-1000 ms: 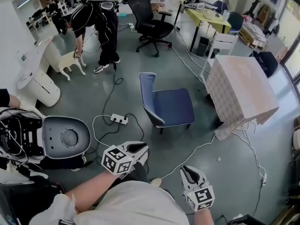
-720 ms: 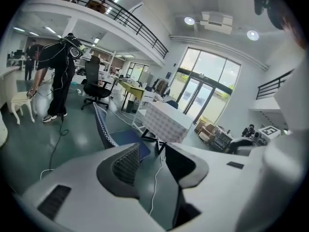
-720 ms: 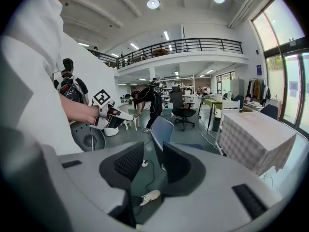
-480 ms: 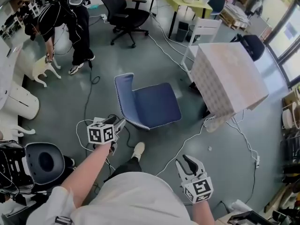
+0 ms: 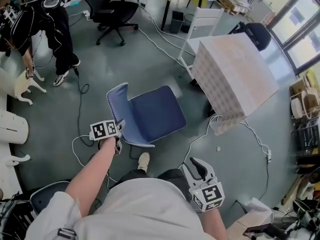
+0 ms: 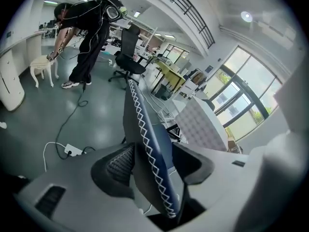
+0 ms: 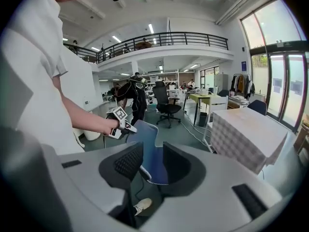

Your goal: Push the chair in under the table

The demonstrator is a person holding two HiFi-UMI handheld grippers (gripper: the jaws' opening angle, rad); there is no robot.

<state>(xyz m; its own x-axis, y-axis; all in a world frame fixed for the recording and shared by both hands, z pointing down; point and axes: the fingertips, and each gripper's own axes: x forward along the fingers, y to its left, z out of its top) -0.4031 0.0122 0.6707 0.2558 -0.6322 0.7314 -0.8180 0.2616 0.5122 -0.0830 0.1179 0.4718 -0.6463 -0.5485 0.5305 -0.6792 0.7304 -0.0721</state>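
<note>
The blue chair (image 5: 152, 111) stands on the grey floor, its seat toward the cloth-covered table (image 5: 232, 76) and apart from it. My left gripper (image 5: 120, 126) is at the backrest's near edge. In the left gripper view the white-stitched backrest edge (image 6: 145, 144) runs between the jaws of that gripper (image 6: 154, 166). The jaws are opening, with gaps at both pads. My right gripper (image 5: 192, 165) hangs open and empty near my body, well short of the chair. From the right gripper view (image 7: 146, 168) I see the chair (image 7: 149, 149) and the table (image 7: 246, 134) ahead.
White cables and a power strip (image 6: 73, 150) lie on the floor left of the chair; another cable runs under the table. A black office chair (image 5: 107, 9), a white chair (image 5: 202, 24) and a bending person (image 5: 47, 29) are farther off. My shoe (image 5: 143, 160) is by the chair.
My left gripper reached forward from near my body to the chair's backrest and its jaws opened around the edge. The right gripper's jaws opened too. I have stepped closer to the chair.
</note>
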